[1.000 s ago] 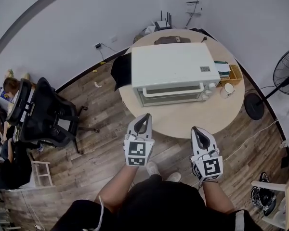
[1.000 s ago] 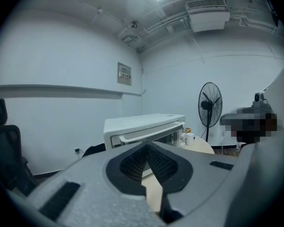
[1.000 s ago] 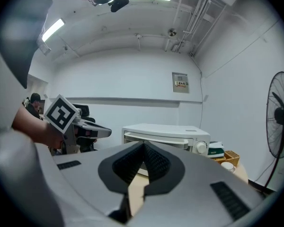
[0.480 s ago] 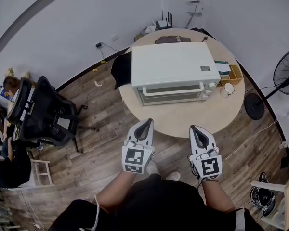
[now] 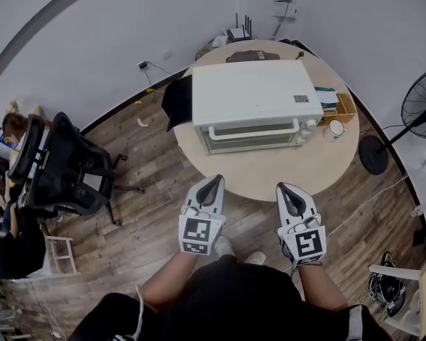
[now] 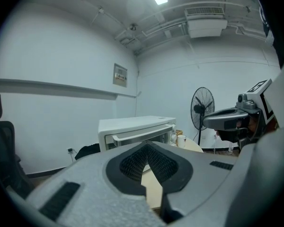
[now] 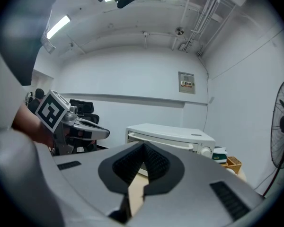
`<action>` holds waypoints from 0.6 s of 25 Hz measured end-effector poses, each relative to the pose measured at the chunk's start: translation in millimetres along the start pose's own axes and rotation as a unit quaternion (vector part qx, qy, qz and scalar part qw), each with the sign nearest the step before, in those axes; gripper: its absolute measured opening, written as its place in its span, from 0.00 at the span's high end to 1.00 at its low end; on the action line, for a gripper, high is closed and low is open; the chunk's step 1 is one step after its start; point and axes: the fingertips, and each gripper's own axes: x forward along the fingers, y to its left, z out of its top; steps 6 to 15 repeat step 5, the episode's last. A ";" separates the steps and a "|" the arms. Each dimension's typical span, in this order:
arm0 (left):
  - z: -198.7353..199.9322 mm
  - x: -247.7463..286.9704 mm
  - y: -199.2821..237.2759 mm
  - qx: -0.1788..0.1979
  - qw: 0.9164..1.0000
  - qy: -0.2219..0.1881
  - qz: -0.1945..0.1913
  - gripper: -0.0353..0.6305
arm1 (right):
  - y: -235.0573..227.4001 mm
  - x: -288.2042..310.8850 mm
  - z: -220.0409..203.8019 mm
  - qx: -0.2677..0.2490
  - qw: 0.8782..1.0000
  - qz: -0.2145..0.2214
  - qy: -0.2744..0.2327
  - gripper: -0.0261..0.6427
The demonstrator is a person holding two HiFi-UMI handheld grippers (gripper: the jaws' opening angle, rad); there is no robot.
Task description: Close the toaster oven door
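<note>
The oven [image 5: 255, 98] is standing on the table [image 5: 270, 180] with its door [image 5: 250, 138] closed. The box [image 5: 346, 107] and mug [image 5: 336, 128] beside it are showing no legible contents. The left gripper [image 5: 211, 182] and right gripper [image 5: 290, 190] are hovering empty, jaws together. Only the gripper views are showing the wall sign [image 7: 186, 83].

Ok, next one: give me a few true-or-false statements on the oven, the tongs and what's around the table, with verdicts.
1. The toaster oven door is shut. True.
2. The left tongs grip that door. False: they are shut on nothing, well apart from the oven.
3. In the head view, a white mug stands on the table, right of the oven. True.
4. The right tongs are wide open. False: they are shut and empty.
5. The fan stands on the table. False: it stands on the floor beside it.
</note>
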 end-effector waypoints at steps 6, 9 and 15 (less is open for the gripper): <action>-3.6 1.4 1.5 -0.001 1.000 0.005 -0.004 0.94 | -3.1 1.3 4.4 0.001 1.000 -0.010 0.003 0.97; -3.6 1.4 1.5 -0.001 1.000 0.005 -0.004 0.94 | -3.1 1.3 4.4 0.001 1.000 -0.010 0.003 0.97; -3.6 1.4 1.5 -0.001 1.000 0.005 -0.004 0.94 | -3.1 1.3 4.4 0.001 1.000 -0.010 0.003 0.97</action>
